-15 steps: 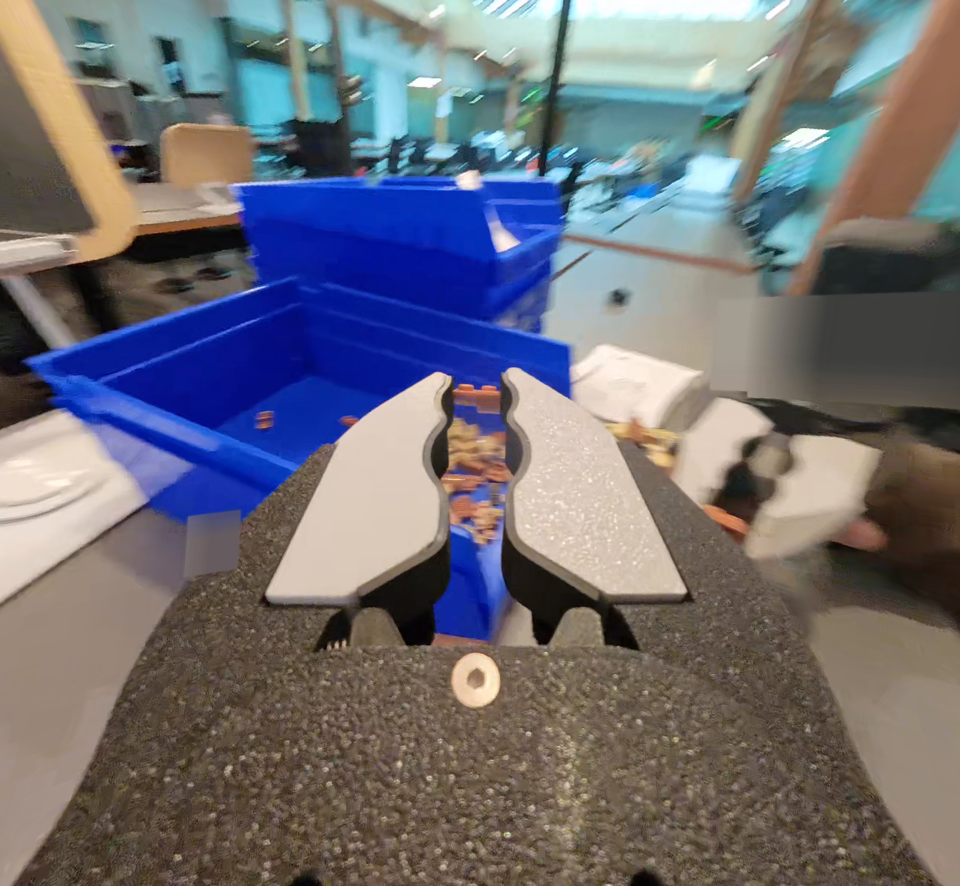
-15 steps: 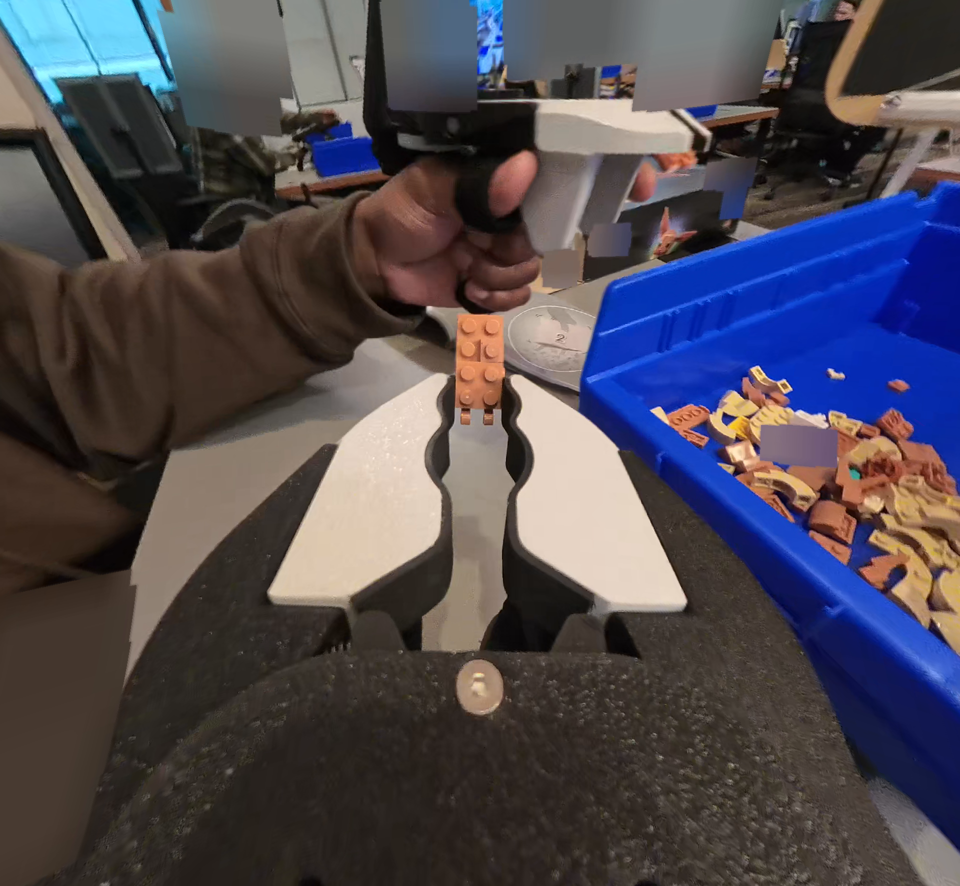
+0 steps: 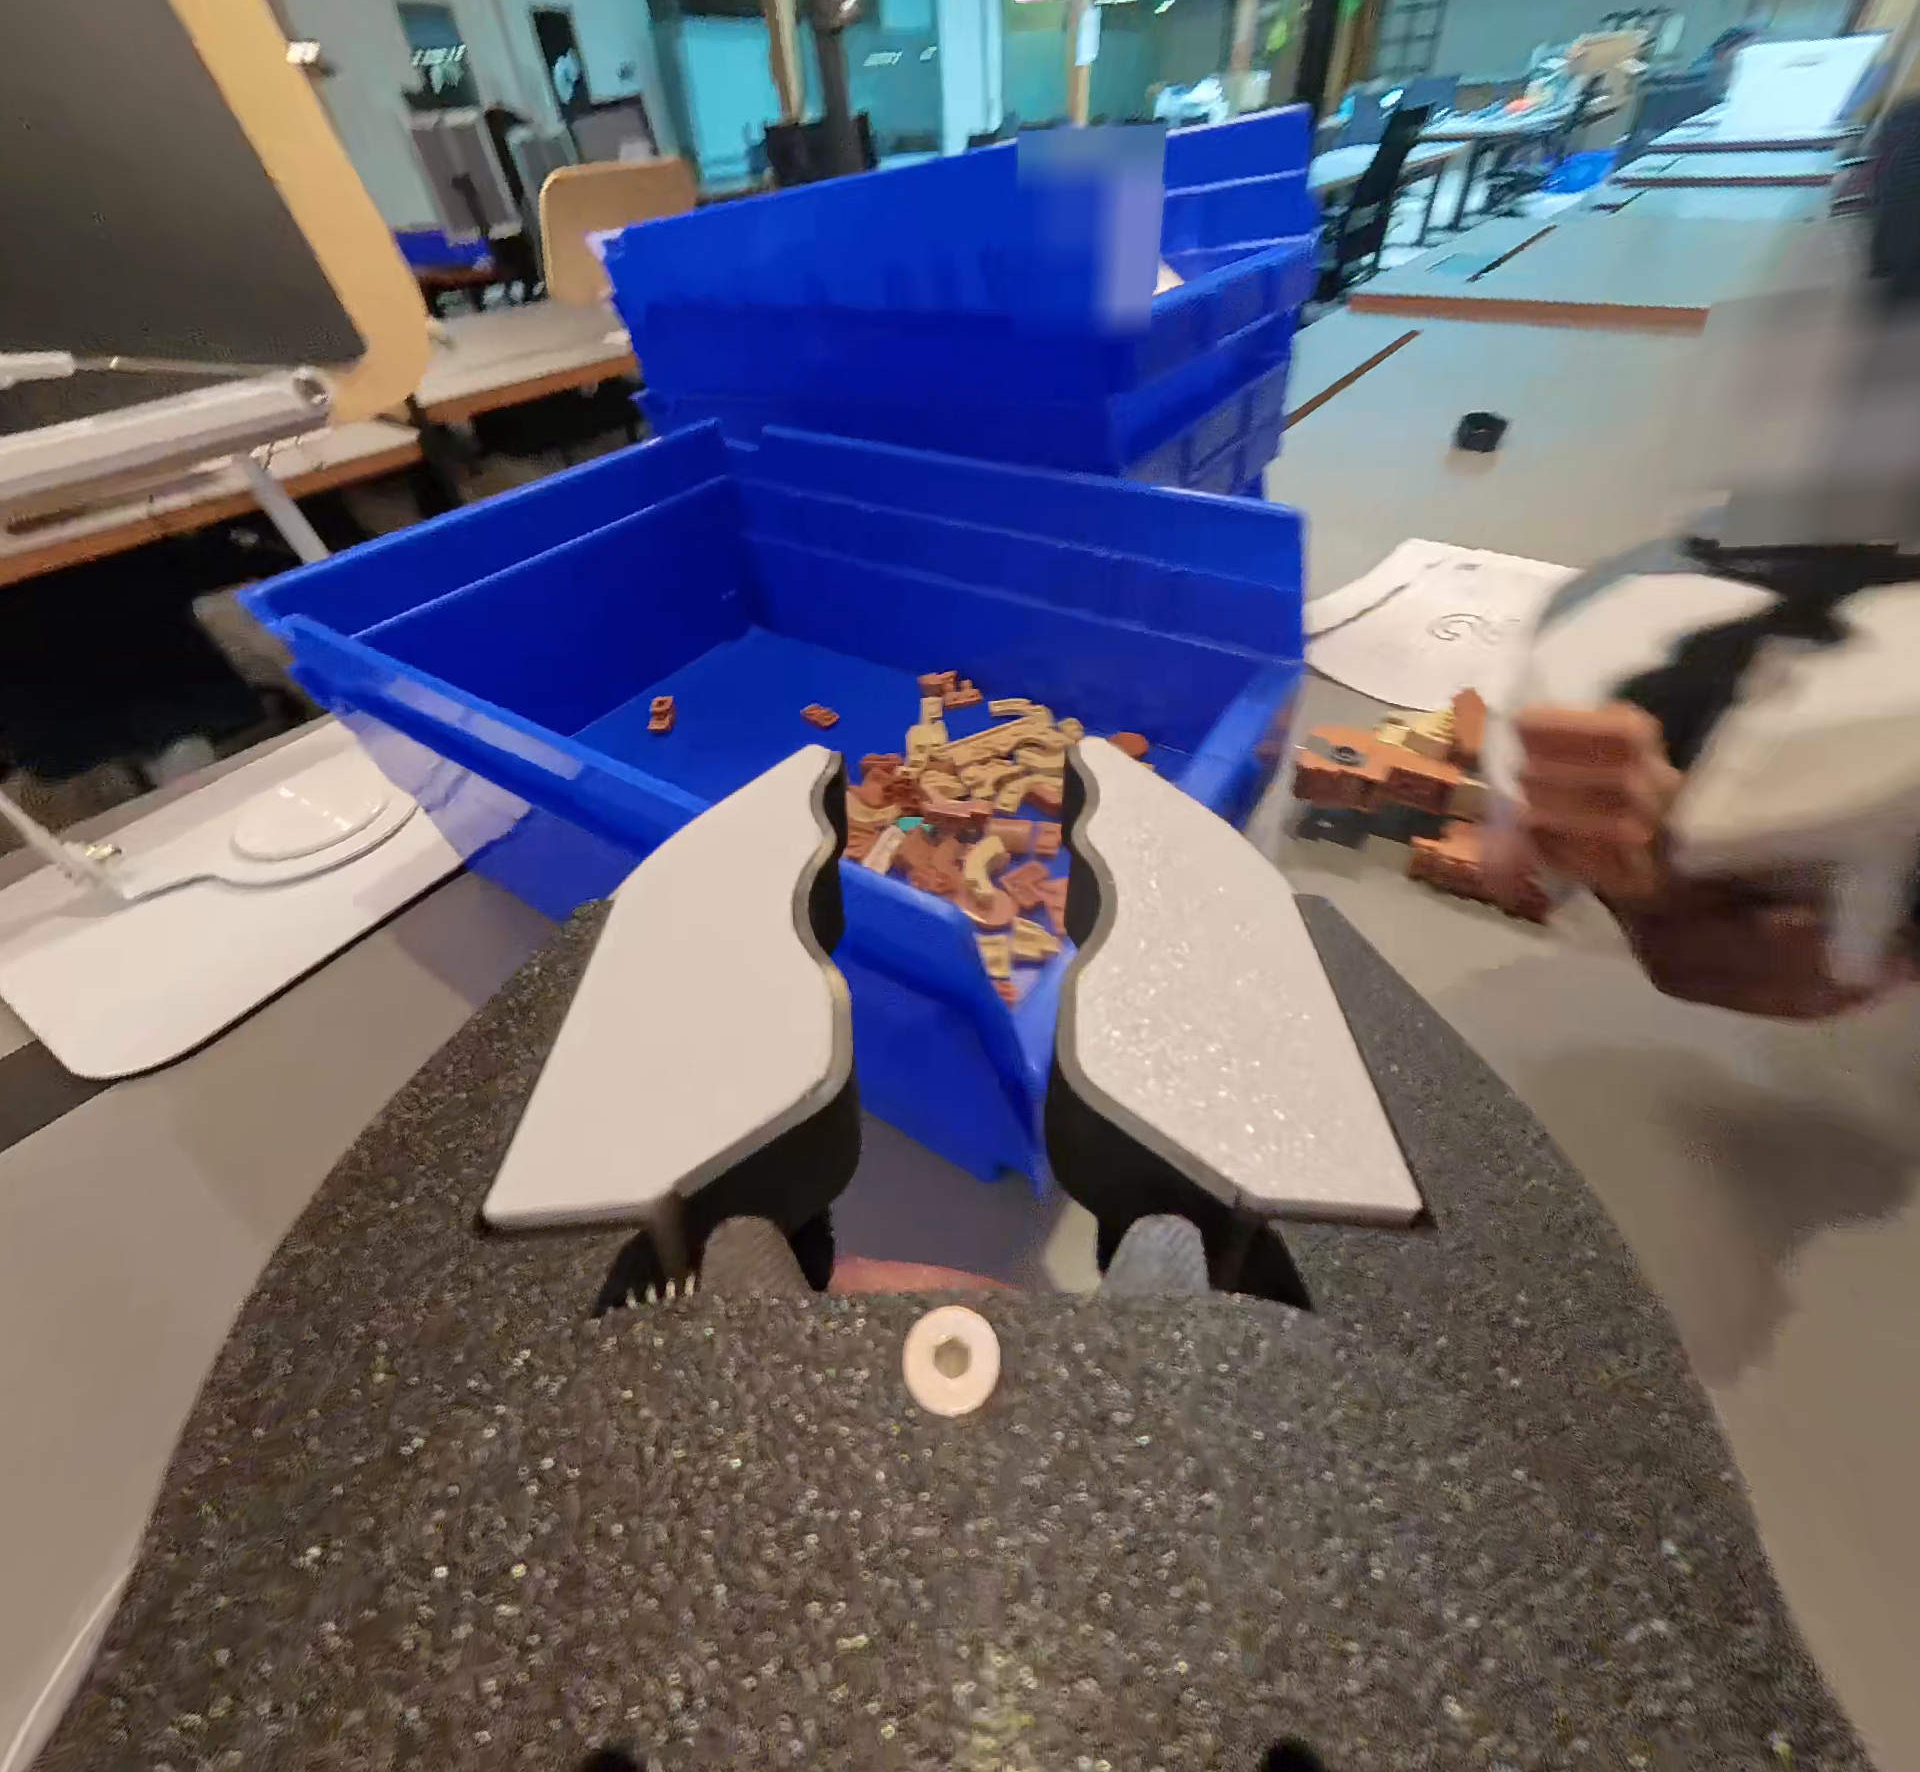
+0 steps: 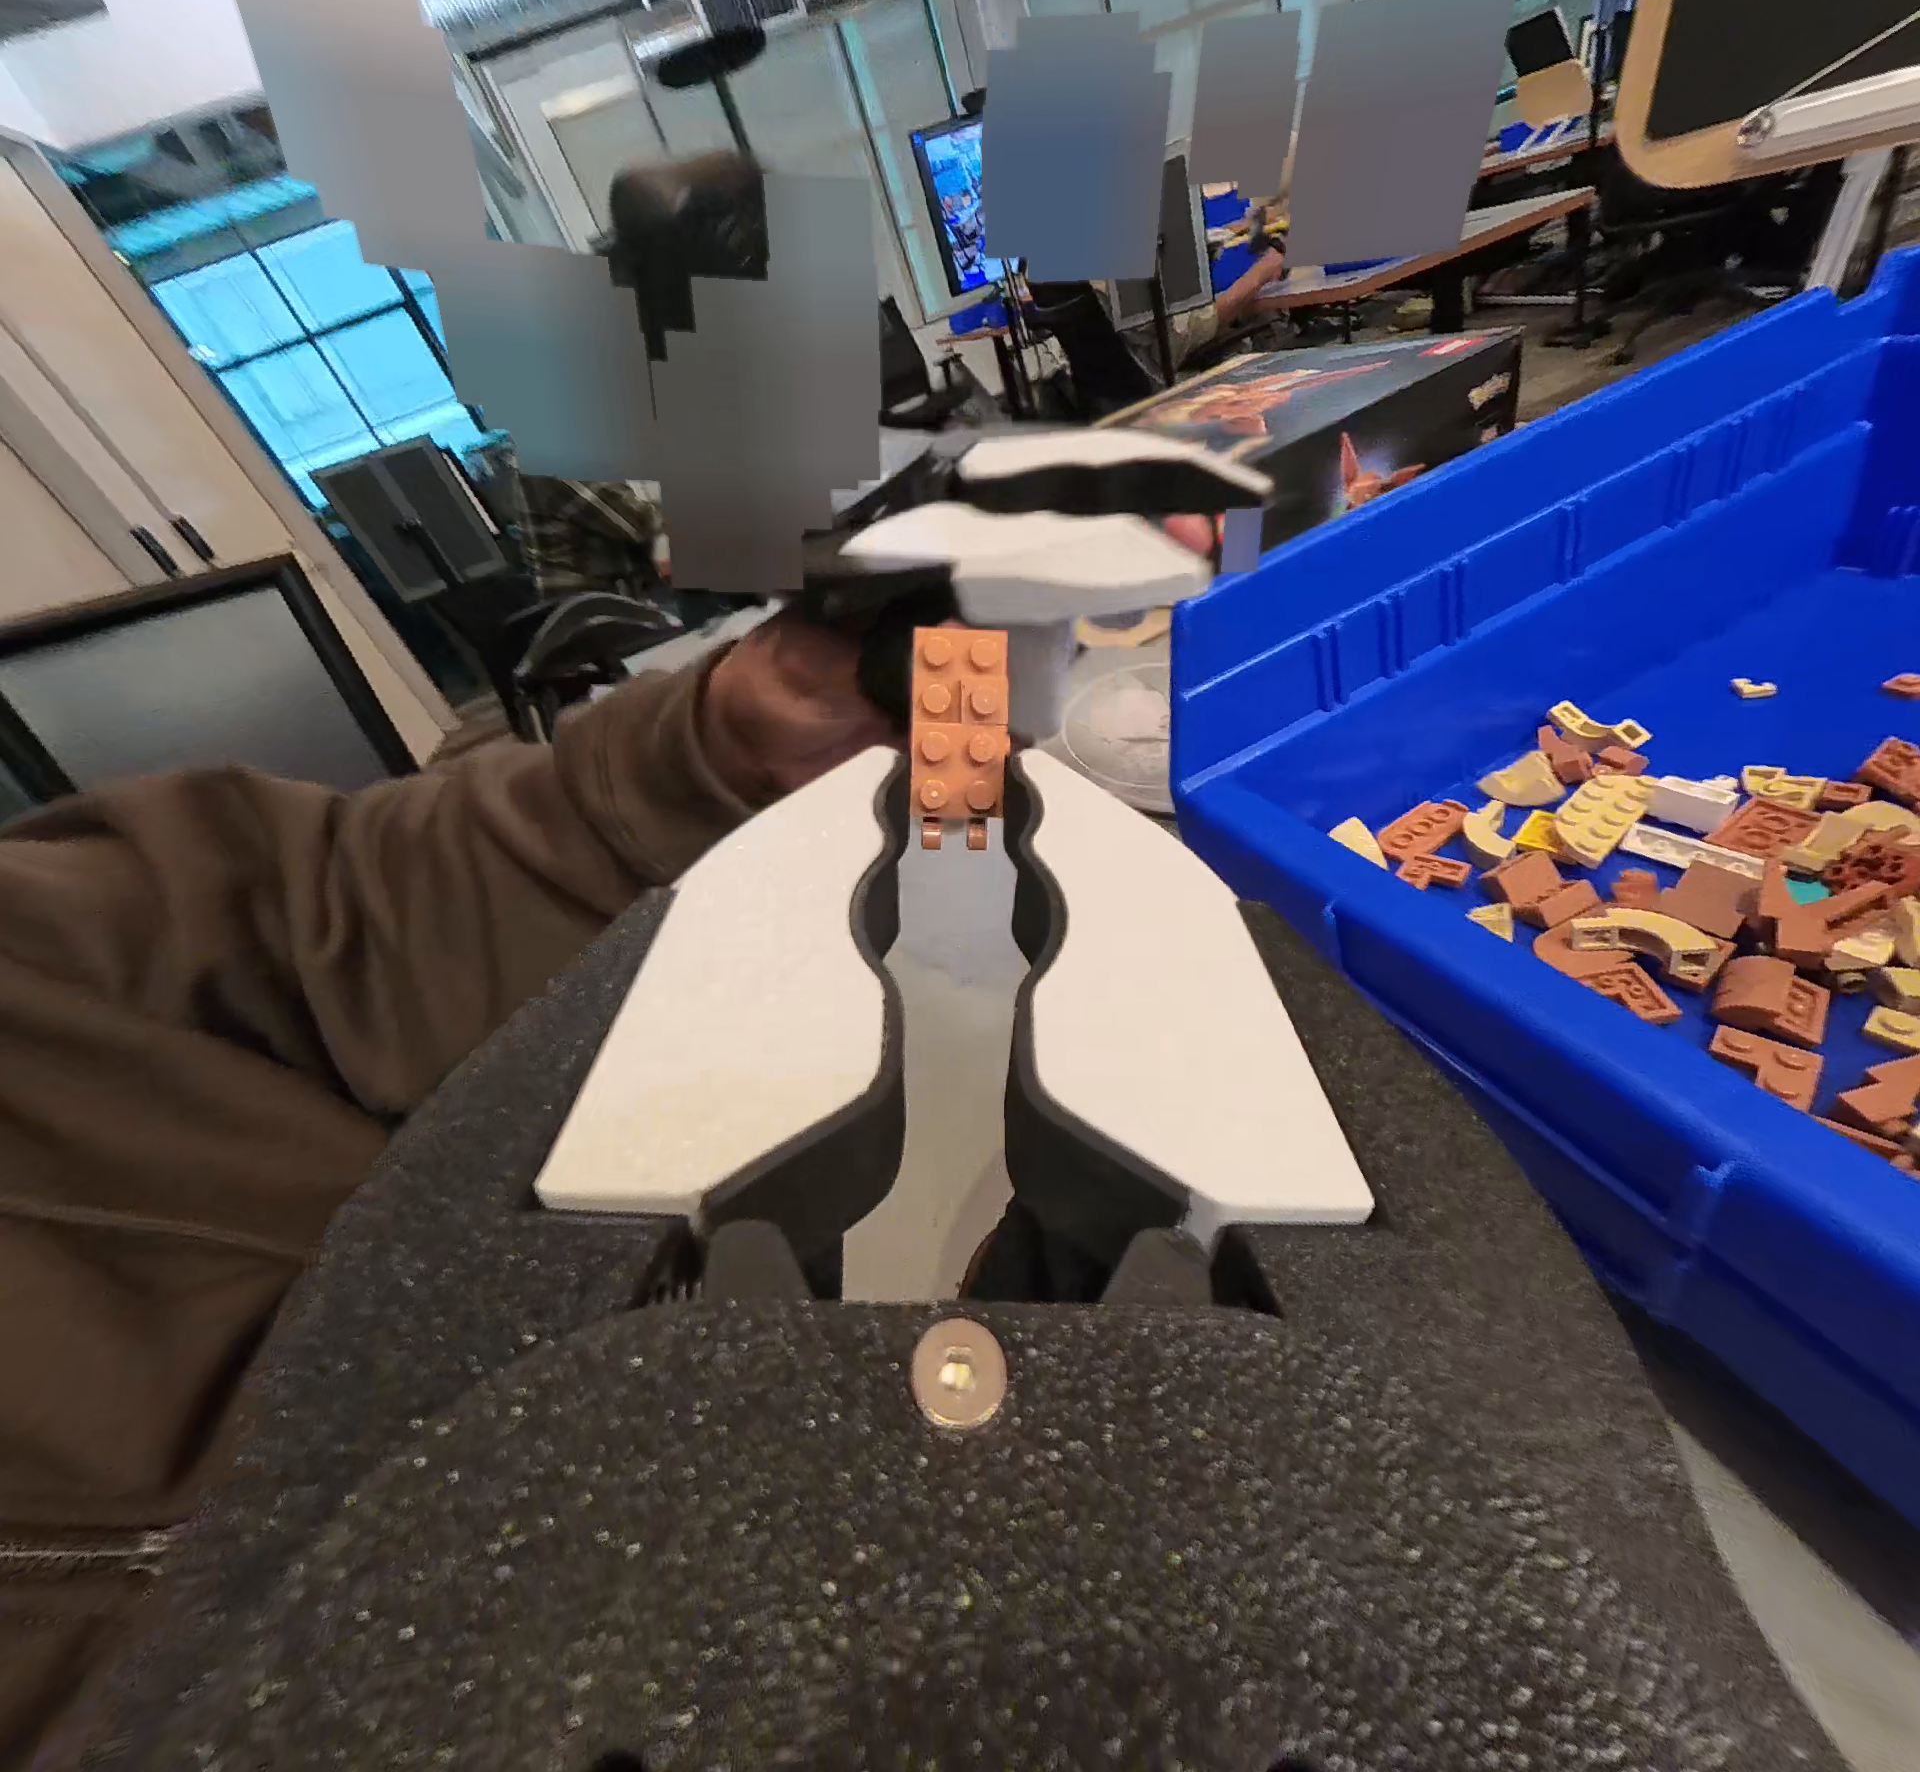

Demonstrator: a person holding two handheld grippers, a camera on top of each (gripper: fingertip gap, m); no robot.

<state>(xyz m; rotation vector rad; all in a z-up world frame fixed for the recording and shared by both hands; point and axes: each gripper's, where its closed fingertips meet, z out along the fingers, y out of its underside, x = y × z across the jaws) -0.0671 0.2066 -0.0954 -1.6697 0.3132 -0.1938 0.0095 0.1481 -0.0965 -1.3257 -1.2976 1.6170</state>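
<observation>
**Left claw spread above the bin, right claw pinching a brick piece**

The left claw (image 3: 951,787) hangs with its fingers spread and nothing between them, just above the near wall of a blue bin (image 3: 499,683). Inside the bin lies a heap of brown and tan bricks (image 3: 977,808). More blue bins (image 3: 935,320) are stacked behind it. To the right of the bin, a small brick build (image 3: 1392,766) sits on the grey surface (image 3: 1558,1099). The right claw (image 4: 958,787) pinches an orange-brown studded brick piece (image 4: 958,714) at its tips — both pads press its sides — with the piece sticking out past them.
</observation>
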